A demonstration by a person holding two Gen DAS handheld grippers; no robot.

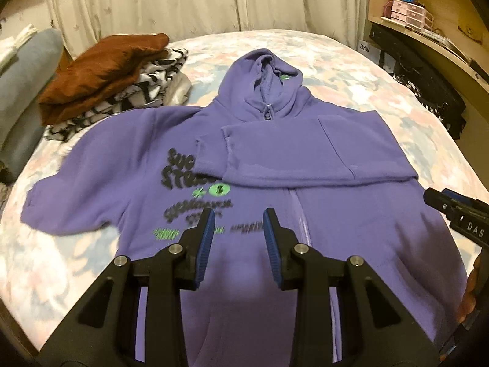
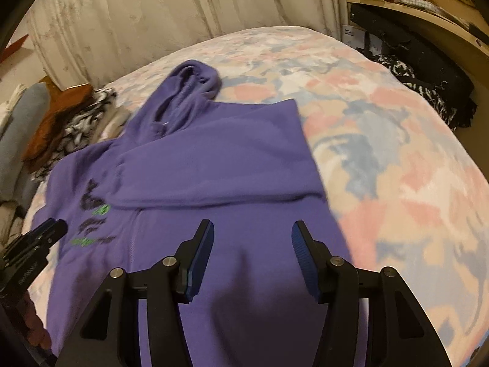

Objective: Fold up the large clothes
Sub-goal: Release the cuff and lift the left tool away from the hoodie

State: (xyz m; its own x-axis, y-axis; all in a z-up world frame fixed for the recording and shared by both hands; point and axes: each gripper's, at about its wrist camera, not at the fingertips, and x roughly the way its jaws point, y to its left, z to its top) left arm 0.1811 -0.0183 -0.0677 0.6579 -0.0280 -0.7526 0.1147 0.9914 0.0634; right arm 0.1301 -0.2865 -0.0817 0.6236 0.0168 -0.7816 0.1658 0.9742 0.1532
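left wrist view: one purple hoodie (image 1: 305, 214) lies front up, spread on the bed (image 1: 397, 98), its hood toward the curtain (image 1: 183, 0). one sleeve is folded across the chest, the other lies out flat to the side. the left gripper (image 1: 239, 217) hangs over the lower front, released, holding nothing. the right gripper (image 1: 458, 214) juts in at the edge. one pile of folded clothes (image 1: 107, 85), a brown piece on top, sits beside the hoodie. a wooden shelf (image 1: 428, 24) holds small pink boxes.

right wrist view: the right gripper (image 2: 252, 229) hovers over the hoodie's (image 2: 214, 168) hem area, jaws spread wide, empty. the left gripper (image 2: 45, 232) shows at the edge. the floral bed cover (image 2: 397, 153) runs bare beside the hoodie.
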